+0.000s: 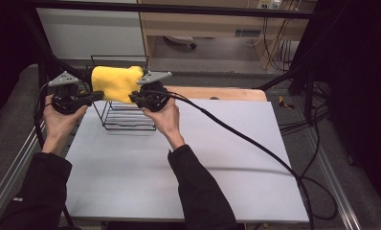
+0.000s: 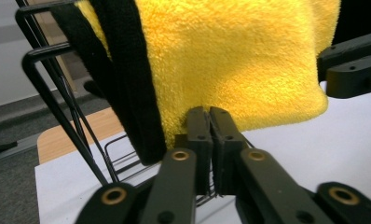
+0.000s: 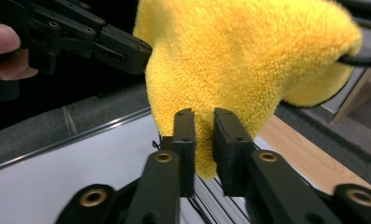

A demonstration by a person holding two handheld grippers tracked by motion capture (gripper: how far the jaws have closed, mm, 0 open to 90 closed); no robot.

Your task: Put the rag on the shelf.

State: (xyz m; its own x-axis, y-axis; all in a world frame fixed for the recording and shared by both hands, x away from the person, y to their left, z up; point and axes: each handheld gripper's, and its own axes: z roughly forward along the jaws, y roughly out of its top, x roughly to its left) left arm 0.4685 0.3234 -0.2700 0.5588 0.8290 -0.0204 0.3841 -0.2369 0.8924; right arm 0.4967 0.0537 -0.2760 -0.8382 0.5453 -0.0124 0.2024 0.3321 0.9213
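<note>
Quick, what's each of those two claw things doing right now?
Left gripper: shut on the yellow towel's lower edge.
Right gripper: shut on the yellow towel's hanging corner.

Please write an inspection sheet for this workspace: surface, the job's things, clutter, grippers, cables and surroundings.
Surface: white table top, bare in front; a wooden board edge shows behind it.
Job's things: yellow towel draped over the top of a black wire rack at the table's far left.
Clutter: nothing seen on the table.
Grippers: left gripper shut on the towel's lower edge; right gripper has a fold of the towel between its jaws, pads pressing it.
Cables: a thick black cable trails from the right gripper across the table and off its right side; more cables lie on the floor at right.
Surroundings: metal frame rails, grey floor, wooden furniture behind.
</note>
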